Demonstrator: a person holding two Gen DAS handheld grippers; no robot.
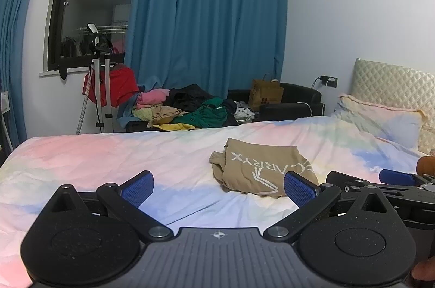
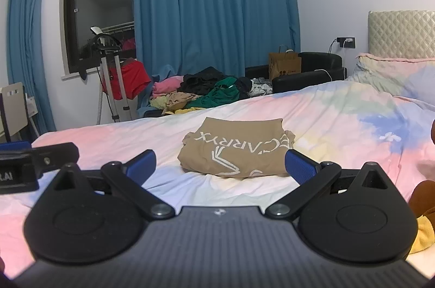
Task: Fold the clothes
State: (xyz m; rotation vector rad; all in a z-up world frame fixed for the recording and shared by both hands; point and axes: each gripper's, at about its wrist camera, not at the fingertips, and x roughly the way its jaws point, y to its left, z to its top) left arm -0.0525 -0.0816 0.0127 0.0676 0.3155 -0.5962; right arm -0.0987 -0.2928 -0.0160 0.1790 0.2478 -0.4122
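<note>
Cloth lay folded on the bed (image 1: 81,152) — a tan garment (image 1: 258,168) with pale lettering, sitting toward the middle of the pastel cover, nearer the pillow (image 1: 380,119) end than the foot; its top face was a flat rectangle, though a bunched layer stuck out along the left side. Both tools hung short of it and apart from it; the left gripper (image 1: 218,187) had its blue pads spread wide with nothing between them, and the right gripper (image 2: 220,165) was equally wide and empty. The garment looked light, soft and limp — it would likely sag and unfold if lifted by a single point; a sounder hold, I judged, would be a pinch through all layers at two corners of one edge, or a tuck at the loose bunched side. Beyond the bed's far edge a heap of unfolded clothes (image 2: 206,92) waited on a dark sofa (image 2: 307,76).
</note>
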